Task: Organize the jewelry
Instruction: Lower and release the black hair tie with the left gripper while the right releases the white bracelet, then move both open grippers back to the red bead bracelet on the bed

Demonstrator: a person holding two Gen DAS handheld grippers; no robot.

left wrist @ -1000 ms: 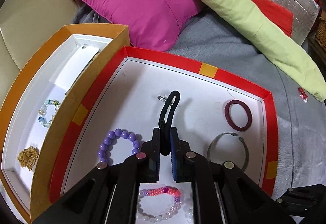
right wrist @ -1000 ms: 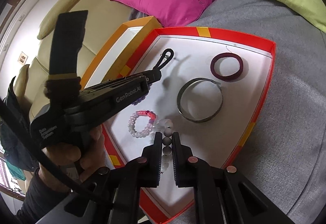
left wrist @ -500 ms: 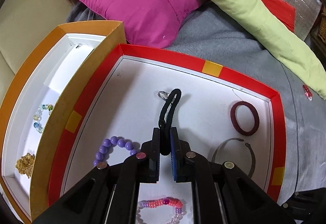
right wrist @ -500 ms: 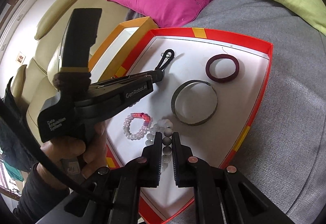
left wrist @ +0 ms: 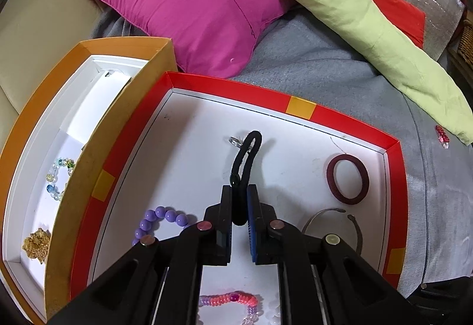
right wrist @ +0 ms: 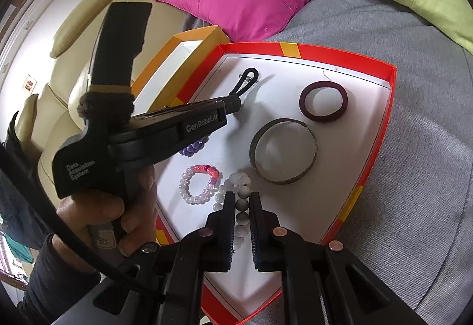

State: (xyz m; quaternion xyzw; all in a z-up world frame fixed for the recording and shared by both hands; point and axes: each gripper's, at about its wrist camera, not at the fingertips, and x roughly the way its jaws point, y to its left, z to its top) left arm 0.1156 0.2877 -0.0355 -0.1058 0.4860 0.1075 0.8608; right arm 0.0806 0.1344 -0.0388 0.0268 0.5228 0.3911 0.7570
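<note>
A: Nearest the right wrist camera, what does the right gripper (right wrist: pixel 239 201) hold?

B: Its fingers are clenched on a white bead bracelet (right wrist: pixel 240 205); several beads sit pinched in the narrow gap, and the rest of the strand bunches just ahead, at twelve o'clock from the tips.

A: And beside that?

B: At ten o'clock from the tips lies a pink and clear bead bracelet (right wrist: pixel 198 183) on the white floor of the red tray (right wrist: pixel 381 130). At one o'clock rests a metal bangle (right wrist: pixel 283 150), and beyond it a maroon hair tie (right wrist: pixel 323 101).

A: Where is the left gripper (left wrist: pixel 239 192)?

B: It is over the same tray. Its fingers are closed on one end of a black hair tie (left wrist: pixel 245 159), whose loop stretches away at twelve o'clock; a small metal ring (left wrist: pixel 235 141) sits touching or just beside the far end. A purple bead bracelet (left wrist: pixel 161 220) lies at nine o'clock from those tips.

A: Farther out?

B: An orange box (left wrist: pixel 74 177) stands touching the tray's left wall. In it are a glass bead bracelet (left wrist: pixel 59 177) and a gold ornament (left wrist: pixel 37 243). Beyond both, at twelve o'clock, a magenta cushion (left wrist: pixel 189 9) rests on a grey blanket (left wrist: pixel 310 65), with a light green bolster (left wrist: pixel 354 17) at two o'clock.
</note>
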